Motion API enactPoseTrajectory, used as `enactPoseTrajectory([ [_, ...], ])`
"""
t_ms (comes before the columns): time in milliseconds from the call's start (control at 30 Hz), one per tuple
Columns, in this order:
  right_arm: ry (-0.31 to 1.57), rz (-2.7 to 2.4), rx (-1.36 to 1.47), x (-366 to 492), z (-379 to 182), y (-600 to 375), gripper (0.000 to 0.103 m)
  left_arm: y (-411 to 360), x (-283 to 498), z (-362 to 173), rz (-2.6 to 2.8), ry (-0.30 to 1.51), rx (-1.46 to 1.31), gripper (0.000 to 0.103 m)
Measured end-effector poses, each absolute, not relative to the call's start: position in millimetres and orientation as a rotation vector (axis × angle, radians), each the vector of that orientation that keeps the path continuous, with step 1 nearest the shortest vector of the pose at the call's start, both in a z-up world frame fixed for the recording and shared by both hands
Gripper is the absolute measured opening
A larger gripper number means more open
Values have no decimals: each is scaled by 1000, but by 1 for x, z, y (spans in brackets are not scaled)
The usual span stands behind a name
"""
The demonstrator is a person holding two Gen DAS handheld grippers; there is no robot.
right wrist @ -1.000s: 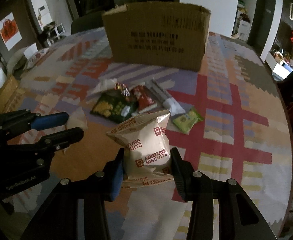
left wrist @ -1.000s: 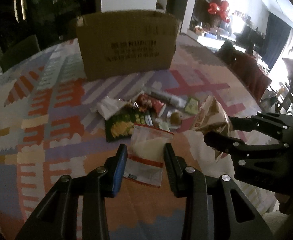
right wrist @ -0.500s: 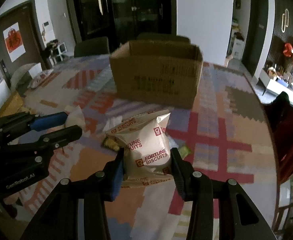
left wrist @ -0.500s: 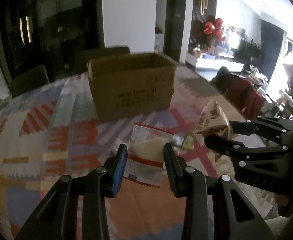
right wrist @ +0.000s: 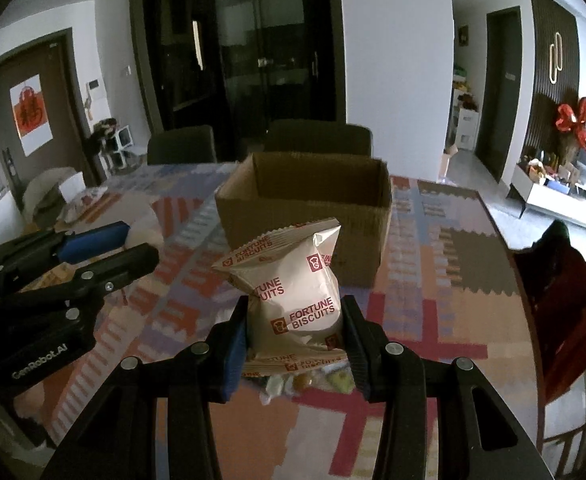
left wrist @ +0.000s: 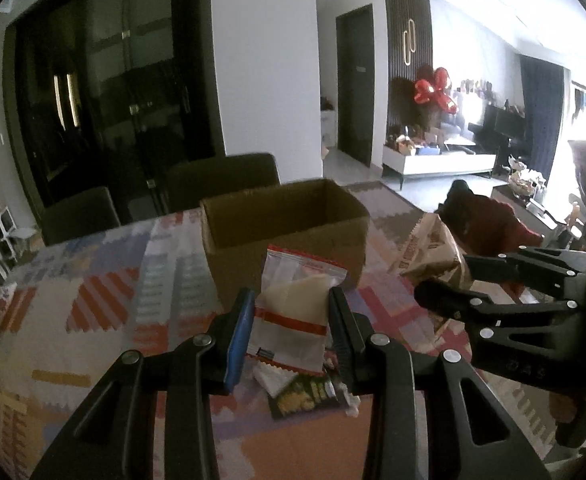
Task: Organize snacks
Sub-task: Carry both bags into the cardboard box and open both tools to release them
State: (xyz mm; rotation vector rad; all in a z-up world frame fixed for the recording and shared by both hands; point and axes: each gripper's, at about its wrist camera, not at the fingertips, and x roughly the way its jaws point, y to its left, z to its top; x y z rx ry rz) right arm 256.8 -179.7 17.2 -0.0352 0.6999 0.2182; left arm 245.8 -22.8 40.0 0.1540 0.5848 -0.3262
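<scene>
Nearest to us, the left gripper was clamped on a clear snack packet with red trim, and the right gripper was clamped on a Fortune Biscuits pouch; both packets were held clear of the table, on the near side of the cardboard box. Below the grippers, also on the near side of the box, the remaining loose snacks lay in a small heap on the patterned cloth. Beyond them stood the box, open at the top and upright, with its interior partly in view and no contents that we could make out. Behind the box, two dark chairs were drawn up to the table. We judged the step in hand to be the carry: two packets lifted and directed toward the box. The next move called for bringing each packet over the box rim, lowering it inside, and only then releasing, one hand clear of the other.
</scene>
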Motion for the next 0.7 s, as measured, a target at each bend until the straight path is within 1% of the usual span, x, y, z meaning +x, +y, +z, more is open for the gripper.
enactPoseTrajectory([
  [233, 635, 214, -3, 284, 42, -179, 45, -21, 273, 57, -310, 554, 145, 37],
  [400, 587, 206, -21, 306, 61, -174, 45, -19, 301, 66, -298, 576, 131, 37],
  [700, 625, 221, 0, 360, 71, -170, 45, -15, 349, 84, -307, 594, 100, 37],
])
